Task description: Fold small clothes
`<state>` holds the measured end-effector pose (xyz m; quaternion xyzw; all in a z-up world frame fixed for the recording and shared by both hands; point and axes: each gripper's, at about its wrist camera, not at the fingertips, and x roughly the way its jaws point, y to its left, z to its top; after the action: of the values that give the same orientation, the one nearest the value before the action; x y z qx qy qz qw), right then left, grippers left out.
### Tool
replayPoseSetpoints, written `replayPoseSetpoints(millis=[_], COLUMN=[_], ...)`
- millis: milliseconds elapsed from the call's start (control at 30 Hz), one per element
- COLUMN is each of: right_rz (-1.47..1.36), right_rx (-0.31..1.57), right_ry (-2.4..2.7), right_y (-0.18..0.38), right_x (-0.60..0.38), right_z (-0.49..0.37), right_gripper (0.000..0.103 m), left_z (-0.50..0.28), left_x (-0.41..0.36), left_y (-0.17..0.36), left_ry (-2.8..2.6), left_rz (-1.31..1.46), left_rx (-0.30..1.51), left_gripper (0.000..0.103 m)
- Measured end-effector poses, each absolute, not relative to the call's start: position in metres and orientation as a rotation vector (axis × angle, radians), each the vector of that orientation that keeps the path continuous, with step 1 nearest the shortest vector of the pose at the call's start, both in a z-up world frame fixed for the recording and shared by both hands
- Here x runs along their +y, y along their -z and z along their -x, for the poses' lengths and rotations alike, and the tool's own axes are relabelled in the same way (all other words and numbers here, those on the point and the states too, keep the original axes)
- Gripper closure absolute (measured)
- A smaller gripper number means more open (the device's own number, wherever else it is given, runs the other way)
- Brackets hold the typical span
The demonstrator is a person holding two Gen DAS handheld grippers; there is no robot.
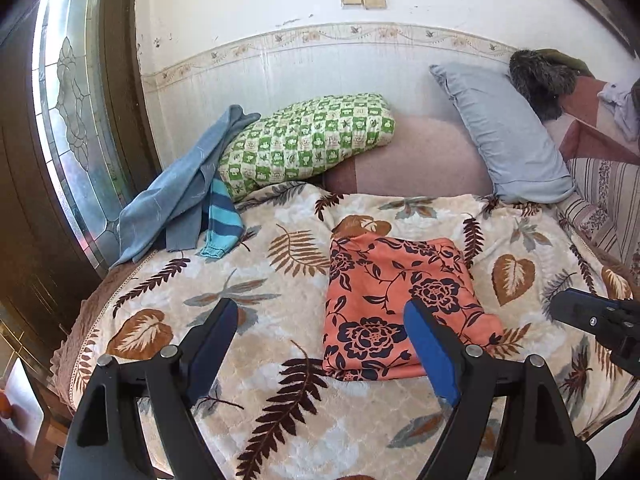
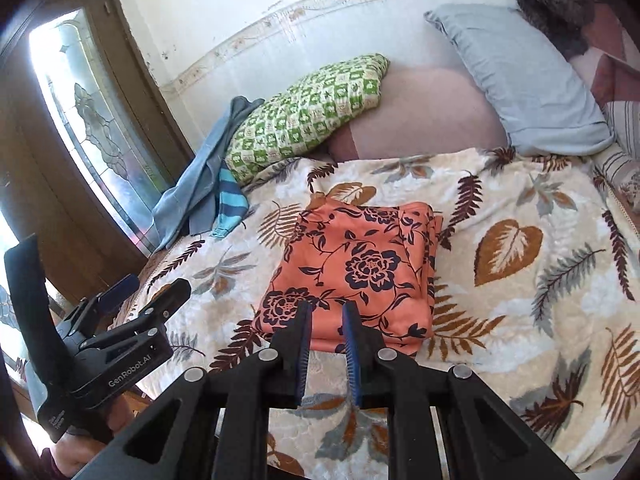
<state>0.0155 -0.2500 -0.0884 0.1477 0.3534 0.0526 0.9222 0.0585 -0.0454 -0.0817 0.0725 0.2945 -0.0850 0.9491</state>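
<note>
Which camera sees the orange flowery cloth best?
The right wrist view: the folded orange cloth lies nearly whole, only its near edge behind the fingers. In the left wrist view a blue finger pad hides its corner.

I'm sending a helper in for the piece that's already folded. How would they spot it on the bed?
Start at the leaf-print blanket covering the bed. Near its middle lies a folded orange cloth with dark navy flowers, a flat neat rectangle. The other clothes, a blue garment and a striped sleeve, are heaped unfolded by the green checked pillow.
</note>
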Motion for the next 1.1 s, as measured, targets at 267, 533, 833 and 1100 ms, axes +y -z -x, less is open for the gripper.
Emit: replayPoseSetpoints(millis=[267,533,833,1100], right_rz=[-0.274,-0.265,-0.258,-0.251], right_rx=[0.657,0.644,0.642,0.634], right_ry=[-0.128,-0.140,-0.158,-0.174], right_y=[0.060,0.053,0.051,0.047], right_x=[-0.236,-0.228,-0.221,-0.213], right_z=[0.008,0.017,0.020,0.021], right_gripper=[0.085,0.085,0.085,0.085], left_z=[-0.029,-0.015,-0.008,-0.007], left_x=[-0.044,-0.035,-0.026,-0.020], left_y=[0.051,0.038,0.034,0.033], left_ry=[0.172,0.160,0.142,0.131], left_rz=[-0.155,-0.140,-0.125,-0.118], left_rx=[0.532,0.511,0.500,0.498], left_gripper=[0.018,0.018,0.018,0.018])
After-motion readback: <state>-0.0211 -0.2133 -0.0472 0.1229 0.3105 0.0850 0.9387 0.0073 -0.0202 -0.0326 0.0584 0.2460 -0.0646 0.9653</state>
